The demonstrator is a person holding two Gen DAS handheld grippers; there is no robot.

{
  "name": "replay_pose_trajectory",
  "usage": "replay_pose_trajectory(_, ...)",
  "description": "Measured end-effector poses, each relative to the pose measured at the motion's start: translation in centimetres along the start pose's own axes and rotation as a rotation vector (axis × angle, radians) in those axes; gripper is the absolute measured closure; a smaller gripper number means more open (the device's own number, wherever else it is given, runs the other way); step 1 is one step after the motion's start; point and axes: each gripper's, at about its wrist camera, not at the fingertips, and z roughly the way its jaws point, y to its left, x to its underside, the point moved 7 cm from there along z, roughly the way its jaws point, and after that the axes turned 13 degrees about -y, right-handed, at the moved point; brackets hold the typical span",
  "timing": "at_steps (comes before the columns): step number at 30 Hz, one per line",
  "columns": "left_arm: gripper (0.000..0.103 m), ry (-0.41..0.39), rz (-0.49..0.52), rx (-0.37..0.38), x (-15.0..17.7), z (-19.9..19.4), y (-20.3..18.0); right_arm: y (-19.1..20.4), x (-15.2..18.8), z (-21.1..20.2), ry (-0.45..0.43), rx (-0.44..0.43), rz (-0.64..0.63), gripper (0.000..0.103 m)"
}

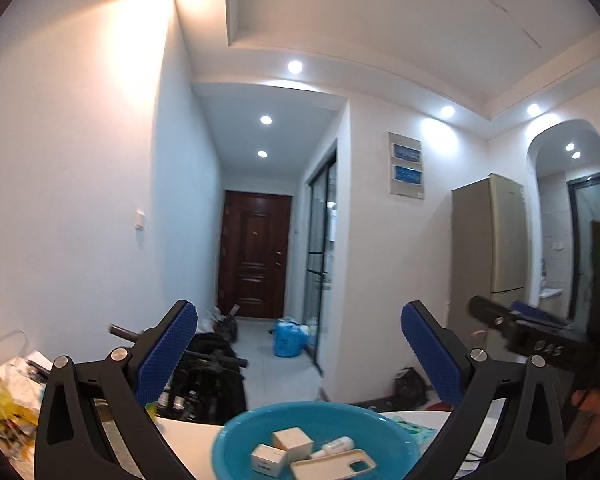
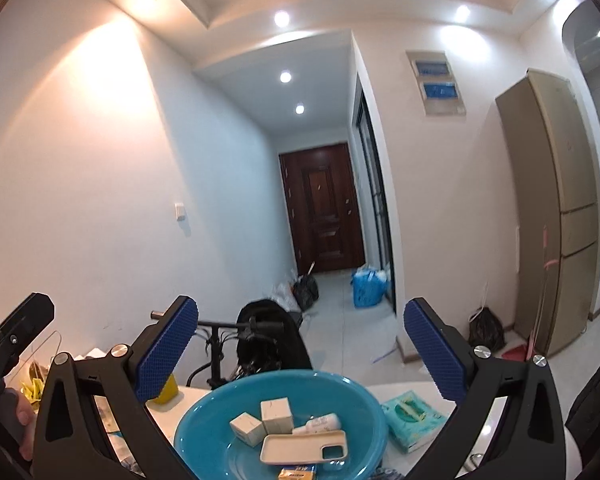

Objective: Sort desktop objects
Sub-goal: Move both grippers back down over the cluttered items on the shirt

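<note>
Pointing level across the room, the left hand-held gripper (image 1: 298, 344) has its blue-padded jaws spread wide apart with nothing between them. Below and just ahead of it, on the white bench (image 1: 188, 440), sits a round turquoise plastic basin (image 1: 236, 432). Inside the basin lie two small cream cardboard boxes (image 1: 292, 442), a small white tube (image 1: 334, 446) and a beige phone case (image 1: 332, 466) with a camera cut-out.

The right hand-held gripper (image 2: 300, 346) also has its jaws wide apart and empty. The same basin (image 2: 204, 416) lies below it, between the two fingers in its view, and a small yellow packet (image 2: 298, 473) shows at the basin's near edge. On the bench to the right of the basin, under the right finger, rests a pale green pack of wipes (image 2: 414, 420). A yellow object (image 2: 166, 394) stands behind the left finger.
</note>
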Motion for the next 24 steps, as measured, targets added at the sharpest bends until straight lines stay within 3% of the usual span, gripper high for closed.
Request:
replay_pose_trajectory(3, 0.0, -0.031, 0.025, -0.049, -0.7, -0.7, 0.4, -0.1, -0.9, -1.1, -0.047, 0.021, -0.001, 0.0)
replay_pose_trajectory(15, 0.0, -0.043, -0.013, -0.043, -1.4, -1.7, 1.7, 0.3, -1.9, -2.6, -0.083, 0.009, 0.022, 0.0)
replay_pose_trajectory(19, 0.0, -0.056, -0.043, -0.024, -1.9, -2.3, 1.5, -0.2, -3.2, -4.7, -0.172, -0.019, 0.143, 0.0)
replay_pose_trajectory(22, 0.0, -0.029, -0.04, -0.022, -1.9, -2.4, 1.1, 0.7, -3.4, -5.2, -0.129, -0.078, 0.134, 0.0)
replay_pose_trajectory(24, 0.0, 0.012, -0.028, 0.022, -1.8, -2.4, 0.4, 1.5, -3.2, -5.3, -0.097, -0.101, 0.093, 0.0)
